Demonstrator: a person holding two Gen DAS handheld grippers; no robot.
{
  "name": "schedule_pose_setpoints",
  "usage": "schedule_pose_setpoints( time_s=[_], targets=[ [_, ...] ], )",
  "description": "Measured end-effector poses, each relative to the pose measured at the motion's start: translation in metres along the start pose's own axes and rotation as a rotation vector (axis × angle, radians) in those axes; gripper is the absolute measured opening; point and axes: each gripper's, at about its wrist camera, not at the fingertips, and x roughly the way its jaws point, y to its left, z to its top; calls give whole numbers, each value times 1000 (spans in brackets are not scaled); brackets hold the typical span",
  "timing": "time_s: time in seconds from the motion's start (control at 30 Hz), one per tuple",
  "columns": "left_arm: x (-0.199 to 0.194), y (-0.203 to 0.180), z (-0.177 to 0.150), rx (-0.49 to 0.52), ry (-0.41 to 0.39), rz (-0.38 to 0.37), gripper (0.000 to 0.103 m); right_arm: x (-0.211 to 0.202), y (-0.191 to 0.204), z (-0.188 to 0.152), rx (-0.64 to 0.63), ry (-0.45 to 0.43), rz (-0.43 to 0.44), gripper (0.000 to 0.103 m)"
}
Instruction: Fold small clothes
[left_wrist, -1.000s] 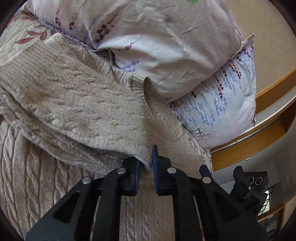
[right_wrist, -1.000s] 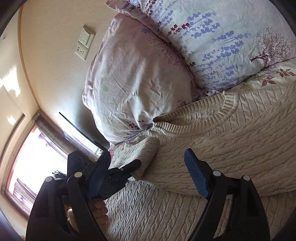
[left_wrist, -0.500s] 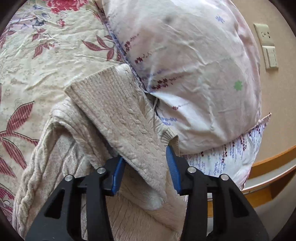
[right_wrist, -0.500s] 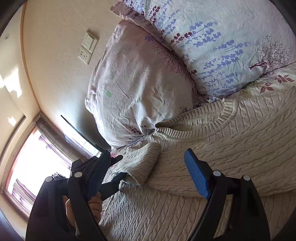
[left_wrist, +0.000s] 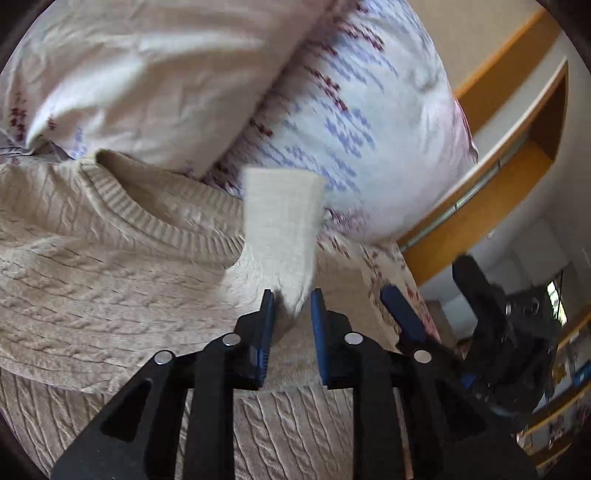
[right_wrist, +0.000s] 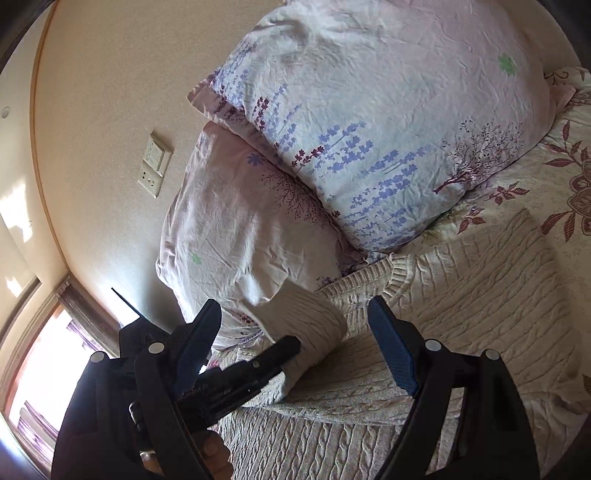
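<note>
Holding the sleeve (left_wrist: 282, 236) of the sweater (left_wrist: 92, 273), your left gripper (left_wrist: 291, 306) has its jaws closed on the knit, and the ribbed cuff stands up above the fingers, a little blurred. In the left wrist view, the sweater lies flat on the bed to the left of the sleeve, with its ribbed collar (left_wrist: 147, 214) just under the pillows (left_wrist: 332, 122). The two pillows lean one on the other behind the collar. At the right of this view you see your right gripper (left_wrist: 436, 295) beside the left one, near the edge of the bed, and a wooden shelf (left_wrist: 491, 184) on the wall behind it.

In the right wrist view, a wall switch (right_wrist: 155, 164) and a window (right_wrist: 40, 369) are at the left. Your left gripper (right_wrist: 284, 350) comes in from the lower left, and the sleeve (right_wrist: 310, 321) rises from its tip in front of the lower pillow. Your right gripper (right_wrist: 295, 332) has its jaws wide apart and grips nothing; it hangs over the sweater (right_wrist: 461, 295), which is spread on the flowered sheet (right_wrist: 546, 173). The collar (right_wrist: 373, 277) touches the pillows (right_wrist: 369, 129). The right edge of the sweater is folded inward.
</note>
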Motion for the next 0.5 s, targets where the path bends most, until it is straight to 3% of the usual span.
schedule_pose_setpoints(
  time_s=[0.07,0.13,0.2,0.33,0.4,0.5],
  targets=[
    [-5,-3,-9,43,17,-17,39,-1,-8,3,27,4,-25,83],
    [-23,0,-16,80,-3,3,57,2,-12,5,28,17,-82,83],
    [-45,5,-20,123,-41,64,61,7,-18,4,23,47,-169,82],
    [-95,30,-38,167,-83,213,67,28,-35,-5,35,188,-327,59],
    [-114,44,-47,171,-90,305,69,39,-41,-12,37,261,-366,52],
    [-140,68,-62,155,-97,436,69,48,-35,-22,-33,302,-421,45]
  ],
)
